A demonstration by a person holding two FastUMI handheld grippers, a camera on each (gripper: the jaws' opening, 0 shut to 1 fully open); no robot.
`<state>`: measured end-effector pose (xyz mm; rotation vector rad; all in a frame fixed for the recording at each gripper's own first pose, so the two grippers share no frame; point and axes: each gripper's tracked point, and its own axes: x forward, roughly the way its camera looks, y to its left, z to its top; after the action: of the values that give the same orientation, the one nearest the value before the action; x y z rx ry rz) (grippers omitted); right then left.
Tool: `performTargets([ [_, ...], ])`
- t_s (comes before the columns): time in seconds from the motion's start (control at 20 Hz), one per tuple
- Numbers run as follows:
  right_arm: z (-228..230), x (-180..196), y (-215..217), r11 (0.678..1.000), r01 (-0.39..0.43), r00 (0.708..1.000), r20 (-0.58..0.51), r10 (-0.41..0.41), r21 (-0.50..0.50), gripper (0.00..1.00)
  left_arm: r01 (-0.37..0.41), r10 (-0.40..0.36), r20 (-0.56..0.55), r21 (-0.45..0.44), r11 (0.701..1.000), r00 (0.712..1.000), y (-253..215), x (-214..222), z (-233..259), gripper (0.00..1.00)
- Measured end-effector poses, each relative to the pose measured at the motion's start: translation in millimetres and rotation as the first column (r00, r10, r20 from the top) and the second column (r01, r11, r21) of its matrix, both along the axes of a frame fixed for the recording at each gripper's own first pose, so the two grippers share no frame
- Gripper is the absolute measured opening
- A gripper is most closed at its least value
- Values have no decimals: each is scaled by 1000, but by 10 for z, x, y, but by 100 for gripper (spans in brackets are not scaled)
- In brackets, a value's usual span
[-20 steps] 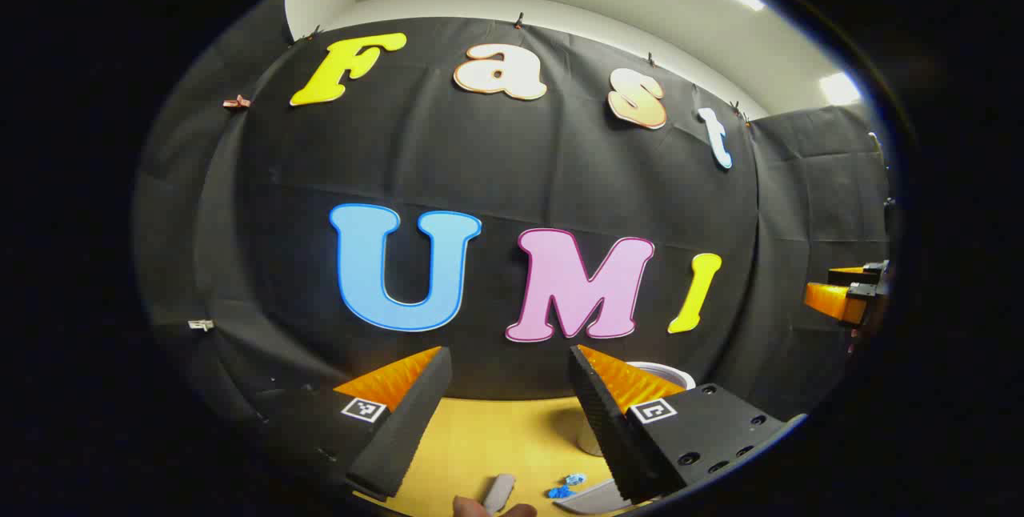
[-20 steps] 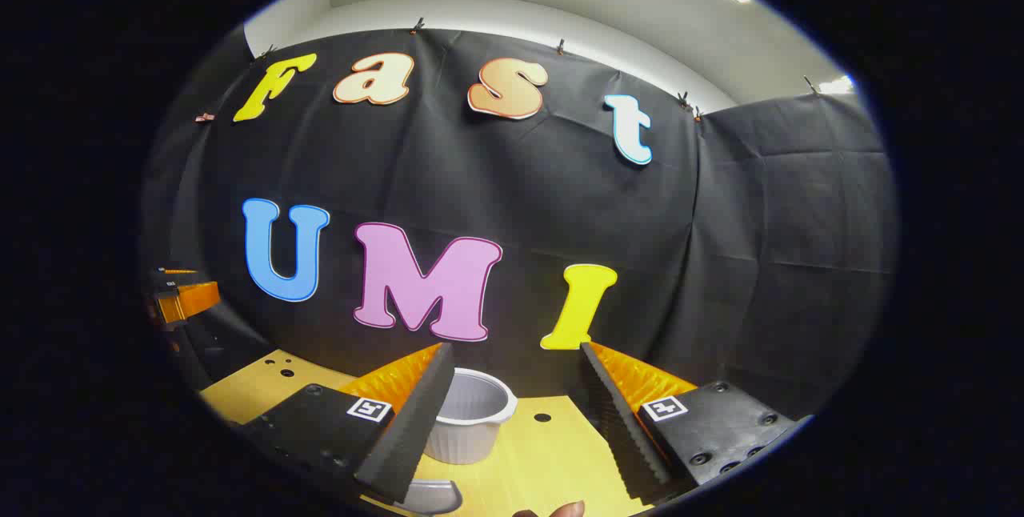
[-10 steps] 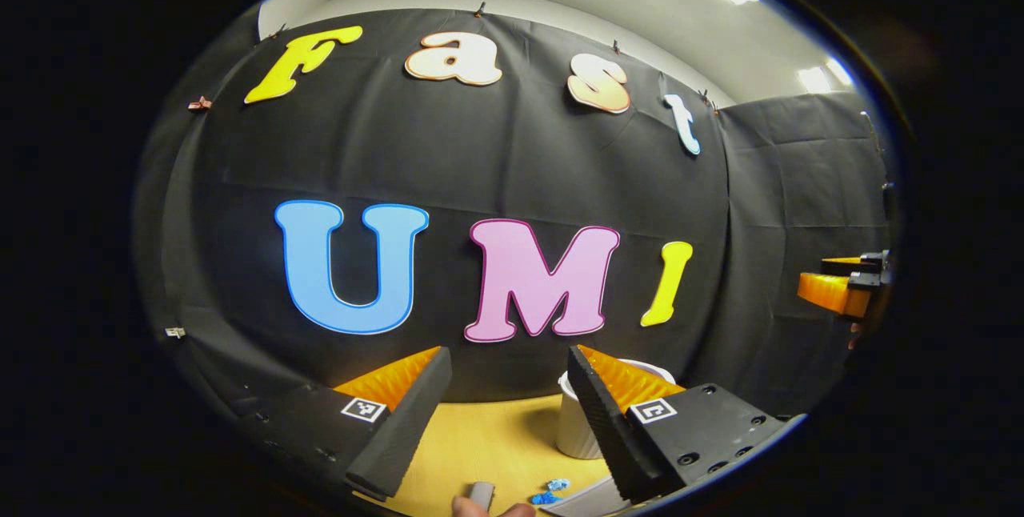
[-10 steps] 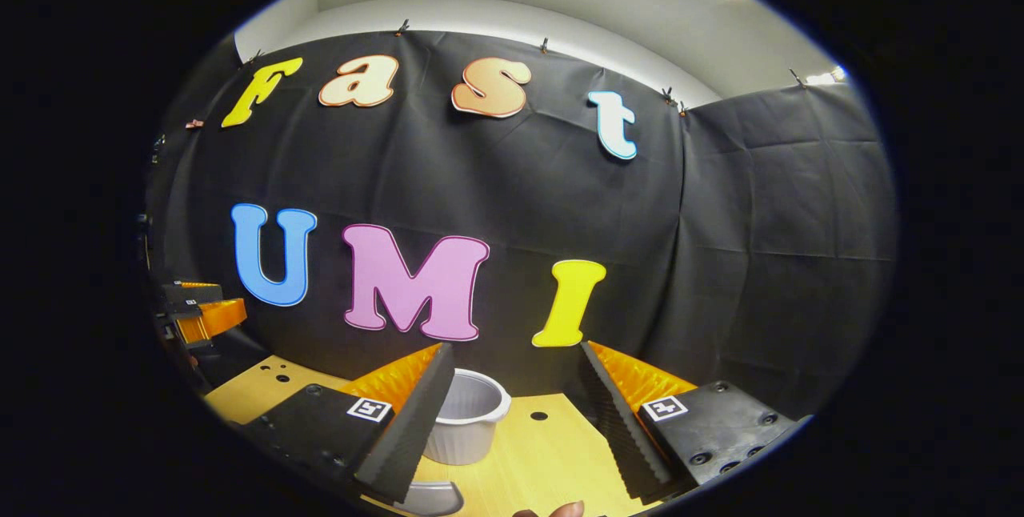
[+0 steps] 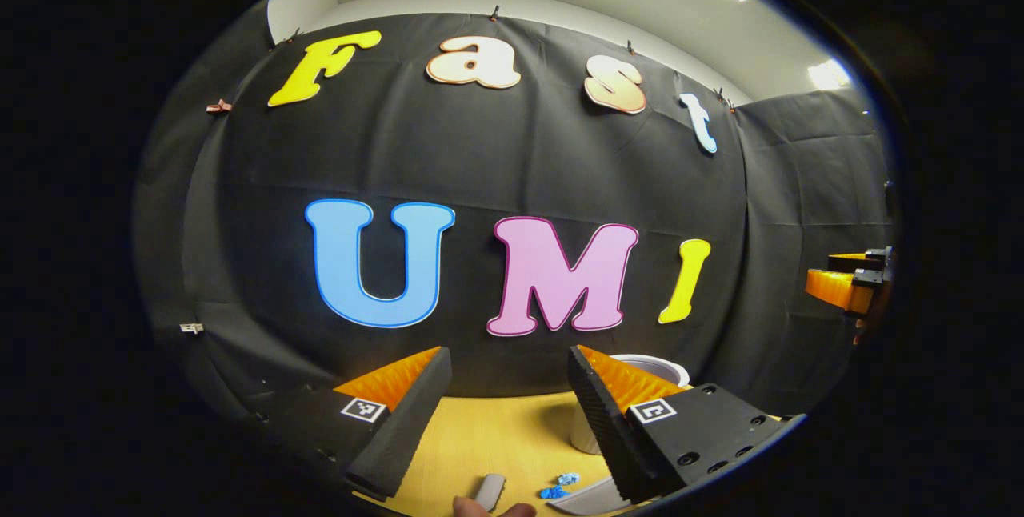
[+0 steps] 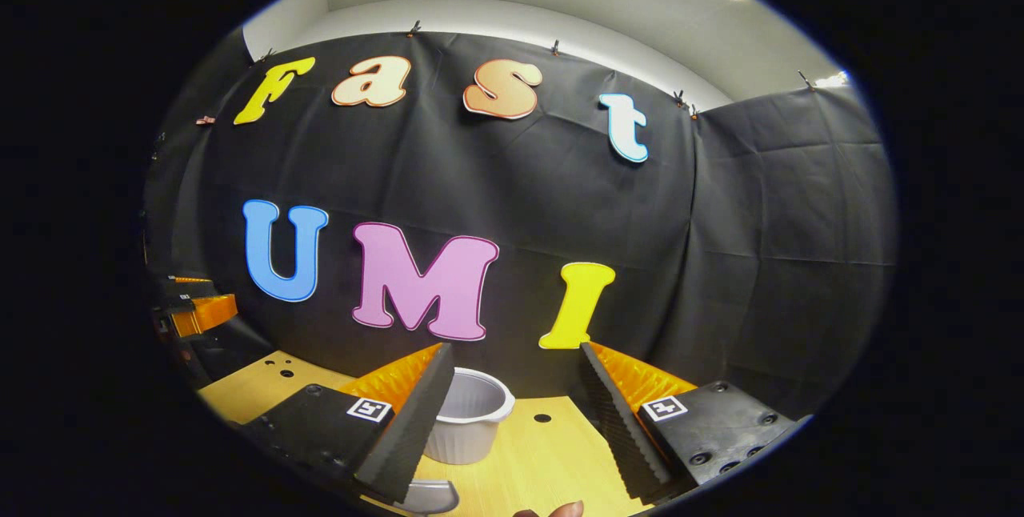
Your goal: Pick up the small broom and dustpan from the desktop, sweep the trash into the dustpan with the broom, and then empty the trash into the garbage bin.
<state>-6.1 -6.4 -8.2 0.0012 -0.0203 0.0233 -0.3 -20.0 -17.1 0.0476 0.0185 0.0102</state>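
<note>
step: reach for tools | left claw (image 5: 508, 405) and right claw (image 6: 512, 413) released, holding nothing | tip: dip toward dustpan (image 5: 588, 498), bottom of frame, avoid blue trash (image 5: 560, 486)

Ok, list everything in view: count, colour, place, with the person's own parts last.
garbage bin: one, white, on the desktop by the back wall.
trash: a few blue scraps, on the desktop in front of the left claw.
dustpan: one, grey, part seen, right of the trash.
broom handle: one, grey, part seen, left of the trash.
desktop: one, light wood.
left claw: open, holding nothing.
right claw: open, holding nothing.
fingertip: at the bottom edge.
</note>
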Motion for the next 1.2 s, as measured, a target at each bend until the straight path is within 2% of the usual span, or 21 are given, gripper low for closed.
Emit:
performTargets([
  [0.05,-30,-2,18,1000,-11,1000,-5,11,-1,97,-12,12,3,10,1000,1000,30,-39,15,95],
  [0.25,-305,-50,250,993,-122,987,-102,121,3,98,-61,60,20,54,997,998,175,-194,40,95],
  [0.35,-618,-119,444,977,-212,952,-224,206,-1,98,-82,81,18,68,994,997,241,-275,10,95],
  [0.4,-796,-186,520,967,-256,923,-297,245,2,97,-92,91,13,74,993,996,284,-318,-25,95],
  [0.5,-1194,-345,664,944,-330,845,-439,306,23,97,-110,111,-1,81,991,994,361,-394,-96,95],
  [0.6,-1731,-518,708,927,-375,735,-602,313,25,96,-125,126,-12,82,989,992,415,-461,-156,95],
  [0.7,-2184,-682,830,913,-406,633,-705,320,50,97,-134,137,-25,83,987,990,464,-508,-221,95],
  [0.85,-2780,-964,944,895,-438,489,-812,320,89,96,-128,133,-45,103,986,990,486,-570,-331,95],
  [1.0,-3394,-1170,1067,885,-455,357,-889,287,103,97,-118,126,-61,109,987,990,508,-638,-419,95],
  [1.2,-4114,-1396,1233,893,-420,206,-941,268,162,96,-124,132,-85,91,988,988,582,-726,-554,95],
])
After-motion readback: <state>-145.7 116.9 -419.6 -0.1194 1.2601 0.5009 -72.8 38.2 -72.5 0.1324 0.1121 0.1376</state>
